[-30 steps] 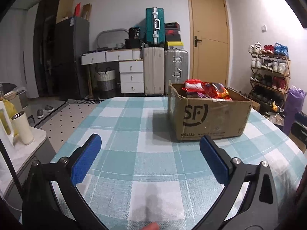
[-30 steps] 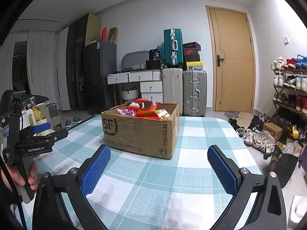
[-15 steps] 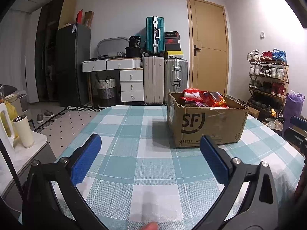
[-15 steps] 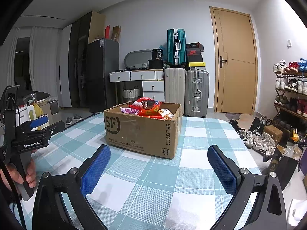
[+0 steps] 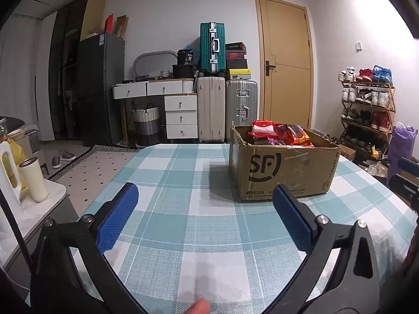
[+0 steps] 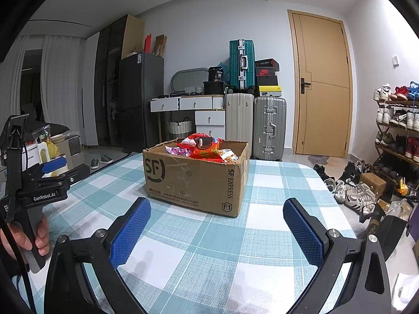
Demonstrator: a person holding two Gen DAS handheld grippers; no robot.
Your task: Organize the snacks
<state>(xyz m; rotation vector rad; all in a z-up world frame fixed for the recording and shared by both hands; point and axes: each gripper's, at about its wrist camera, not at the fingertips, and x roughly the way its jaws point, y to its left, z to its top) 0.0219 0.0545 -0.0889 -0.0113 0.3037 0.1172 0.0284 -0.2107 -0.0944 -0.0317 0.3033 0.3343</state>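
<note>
Currently: snack packets [image 6: 203,147] heaped in cardboard box [image 5: 282,170] mid-table [image 5: 183,225] | left gripper [image 5: 203,210], right gripper [image 6: 216,223]: jaws wide apart, holding nothing | stage: undetermined, packed or awaiting sorting.

Colours and patterns on and around the checked table

The tablecloth [image 6: 209,248] is checked in teal and white. A brown cardboard box [image 6: 193,180] is printed with black lettering, and red, orange and purple snack packets [image 6: 201,147] are seen inside. Blue textured pads [image 6: 303,233] are carried on black gripper frames. A teal suitcase [image 5: 212,47] is stacked above beige and silver ones.
</note>
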